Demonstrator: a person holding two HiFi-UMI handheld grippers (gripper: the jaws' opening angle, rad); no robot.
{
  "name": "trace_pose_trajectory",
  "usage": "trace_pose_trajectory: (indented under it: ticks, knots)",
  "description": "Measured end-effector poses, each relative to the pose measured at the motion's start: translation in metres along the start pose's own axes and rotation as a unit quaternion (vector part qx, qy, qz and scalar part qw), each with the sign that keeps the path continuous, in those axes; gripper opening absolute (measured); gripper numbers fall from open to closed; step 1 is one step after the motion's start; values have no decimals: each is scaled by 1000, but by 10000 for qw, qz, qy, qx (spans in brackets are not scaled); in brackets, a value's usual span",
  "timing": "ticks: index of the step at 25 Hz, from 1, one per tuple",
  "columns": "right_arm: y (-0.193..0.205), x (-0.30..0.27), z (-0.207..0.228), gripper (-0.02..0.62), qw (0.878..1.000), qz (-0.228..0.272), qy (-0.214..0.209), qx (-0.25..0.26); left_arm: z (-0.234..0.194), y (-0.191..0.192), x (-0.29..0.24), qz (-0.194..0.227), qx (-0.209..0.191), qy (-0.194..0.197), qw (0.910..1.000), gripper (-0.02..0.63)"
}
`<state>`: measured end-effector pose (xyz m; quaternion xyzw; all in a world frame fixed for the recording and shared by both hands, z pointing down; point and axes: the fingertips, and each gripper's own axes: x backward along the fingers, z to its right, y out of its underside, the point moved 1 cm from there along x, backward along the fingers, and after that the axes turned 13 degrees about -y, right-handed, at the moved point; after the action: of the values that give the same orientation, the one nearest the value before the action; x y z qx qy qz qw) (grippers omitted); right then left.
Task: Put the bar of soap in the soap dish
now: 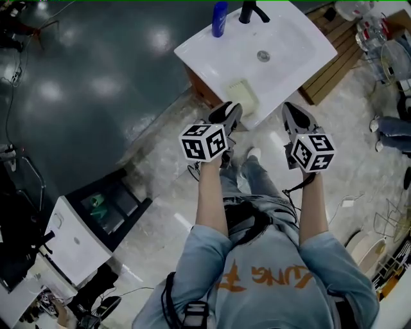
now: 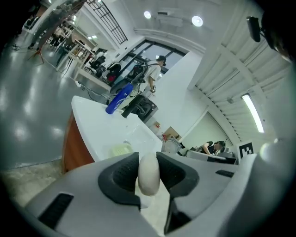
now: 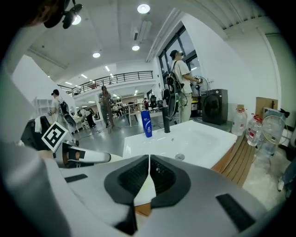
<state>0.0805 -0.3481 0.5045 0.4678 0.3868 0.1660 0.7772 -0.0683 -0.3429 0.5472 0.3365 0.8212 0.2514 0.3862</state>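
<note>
A white oval bar of soap (image 2: 149,175) stands upright between the dark pads of my left gripper (image 2: 149,159), which is shut on it. In the head view that gripper (image 1: 228,113) hovers at the near edge of the white sink (image 1: 292,51), just short of the pale yellow-green soap dish (image 1: 243,96). The dish (image 2: 121,150) lies on the sink's near rim, empty. My right gripper (image 3: 149,159) is shut with nothing in it; it hangs (image 1: 292,110) to the right of the left one, off the sink's front edge.
A blue bottle (image 1: 219,19) and a black faucet (image 1: 252,11) stand at the sink's far rim. A wooden slatted platform (image 1: 337,61) and water bottles (image 3: 253,131) lie to the right. A white cabinet (image 1: 77,241) stands at the lower left. People stand in the background.
</note>
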Motion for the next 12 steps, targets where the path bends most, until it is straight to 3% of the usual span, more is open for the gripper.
trace_pose_trajectory:
  ticks: [3, 6, 12]
  knots:
    - [6, -1, 7, 29, 9999, -146, -38, 19, 1, 3, -9, -215, -89, 170, 9996, 130]
    - [3, 1, 24, 29, 9999, -118, 63, -71, 1, -5, -20, -524, -525, 334, 9967, 130]
    - [-9, 12, 58, 29, 9997, -94, 188, -77, 3, -10, -49, -1214, -1294, 709, 9816, 130]
